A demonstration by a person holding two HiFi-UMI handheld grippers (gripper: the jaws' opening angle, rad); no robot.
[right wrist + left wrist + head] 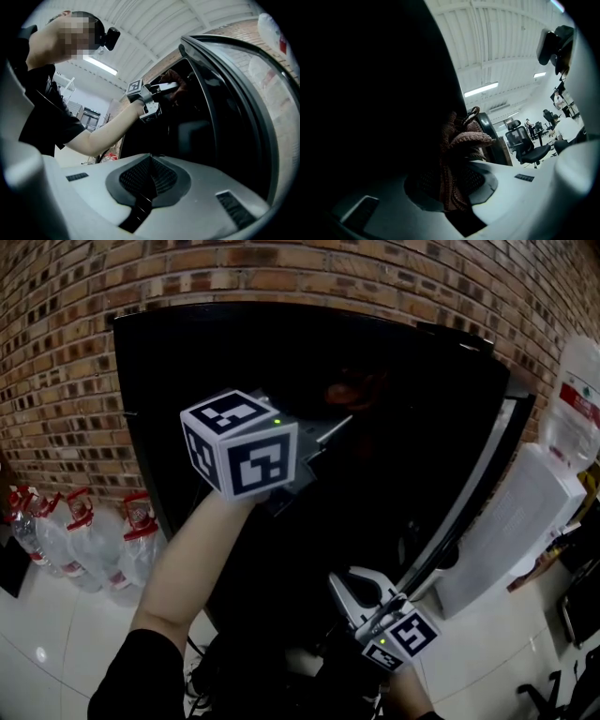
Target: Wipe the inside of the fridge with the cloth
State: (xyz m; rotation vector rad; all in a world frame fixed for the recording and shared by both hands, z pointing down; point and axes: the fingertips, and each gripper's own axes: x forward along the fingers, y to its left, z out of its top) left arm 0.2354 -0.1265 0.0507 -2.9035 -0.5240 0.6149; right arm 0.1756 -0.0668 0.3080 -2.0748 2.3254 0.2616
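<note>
Pinched right in front of the left gripper's own camera, the cloth (a reddish-brown knit) is clamped between that gripper's jaws. A loose bunch of it spills out ahead of the tips. In the head view the left gripper is raised and reaches forward into the dark cavity of the fridge. The cloth shows as a dim red patch just beyond its tips. Whether the fabric presses on an inner wall cannot be told, since the interior is nearly black.

Below and to the right of it, the right gripper has its jaws together with nothing between them. It sits close to the lower edge of the open fridge door, and contact with the door cannot be confirmed. From its own view the right gripper looks up past the door toward the left gripper and the person's forearm.

Further out, a water dispenser stands beyond the door, and water bottles lie on the floor off to the left.

Wiping looks barely begun. The likeliest trouble is the cloth dragging out of the jaws on a firm stroke, because only a fold of it is gripped. The door may also drift onto the left arm if the right gripper is not bracing it. A blind stroke in that darkness could catch a shelf edge.
</note>
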